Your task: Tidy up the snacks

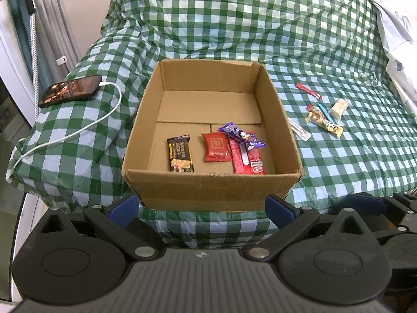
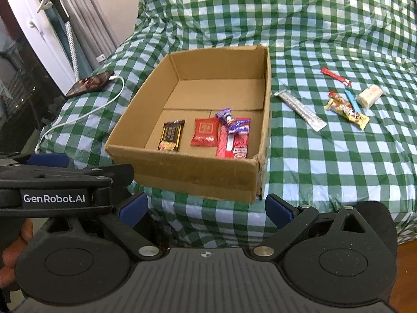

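Since your left gripper [image 1: 202,207] and right gripper [image 2: 206,206] both hang wide apart and empty short of the cardboard box [image 1: 208,187], a low reach could shove its near wall across the slick checked cloth [image 1: 338,161]. Four snacks lie in the box; five more, including the silver stick [image 2: 299,110], wait right of it.

My left gripper [image 1: 202,210] is matte black plastic with blue pads [image 1: 122,210] on its fingers, two round discs at five and seven o'clock, silver rivets at the link joints and a ribbed grey deck. My right gripper [image 2: 207,208] matches it. White "GenRobot.AI" lettering [image 2: 54,198] runs along the left one's side.
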Available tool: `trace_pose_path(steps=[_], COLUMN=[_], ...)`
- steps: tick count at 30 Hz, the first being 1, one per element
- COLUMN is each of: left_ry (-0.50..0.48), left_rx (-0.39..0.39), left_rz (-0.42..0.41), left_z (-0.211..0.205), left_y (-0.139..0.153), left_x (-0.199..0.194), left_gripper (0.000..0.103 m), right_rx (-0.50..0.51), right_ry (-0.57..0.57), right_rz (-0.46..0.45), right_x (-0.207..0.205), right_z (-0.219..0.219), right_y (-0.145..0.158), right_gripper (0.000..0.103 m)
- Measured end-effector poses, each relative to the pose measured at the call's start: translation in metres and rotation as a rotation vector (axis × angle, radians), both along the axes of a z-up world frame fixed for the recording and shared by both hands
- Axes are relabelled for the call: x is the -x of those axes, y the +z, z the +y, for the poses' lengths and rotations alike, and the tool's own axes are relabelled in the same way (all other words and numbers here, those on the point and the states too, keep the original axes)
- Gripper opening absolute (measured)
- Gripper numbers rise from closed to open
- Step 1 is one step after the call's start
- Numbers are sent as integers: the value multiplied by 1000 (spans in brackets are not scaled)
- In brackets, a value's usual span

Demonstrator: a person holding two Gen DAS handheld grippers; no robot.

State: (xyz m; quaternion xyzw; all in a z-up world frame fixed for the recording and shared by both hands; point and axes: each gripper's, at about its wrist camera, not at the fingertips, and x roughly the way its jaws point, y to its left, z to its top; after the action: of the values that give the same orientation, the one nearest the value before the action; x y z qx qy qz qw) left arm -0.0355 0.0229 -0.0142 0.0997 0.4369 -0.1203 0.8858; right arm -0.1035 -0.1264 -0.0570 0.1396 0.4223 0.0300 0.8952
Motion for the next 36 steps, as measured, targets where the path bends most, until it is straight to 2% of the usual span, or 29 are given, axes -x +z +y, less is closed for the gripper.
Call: trace_pose_path(steps=[6,12,22,30,36], left_ry=[-30,-57,-117,-230,-295], left_rx=[-20,-21,-30,-82,-107], left_rz=[-17,-1,20,-1,12], left_z=[-18,-42,-101,-178,-252], left_y=[7,11,14,7,-14], left_x=[-6,-14,-35,-57,-91], left_gripper=[103,103,103,103,103], right_rx=[-9,-24,-34,-24,-26], right_ry=[-39,-80,-208,-381,-525], right_rz=[-21,-42,-55,-60,-63], right_x=[-1,-1,1,-3,-12], right_z=[-17,-39,-104,-178,-245], right_y=[1,1,-5,-15,-29], right_gripper=[97,97,97,97,97])
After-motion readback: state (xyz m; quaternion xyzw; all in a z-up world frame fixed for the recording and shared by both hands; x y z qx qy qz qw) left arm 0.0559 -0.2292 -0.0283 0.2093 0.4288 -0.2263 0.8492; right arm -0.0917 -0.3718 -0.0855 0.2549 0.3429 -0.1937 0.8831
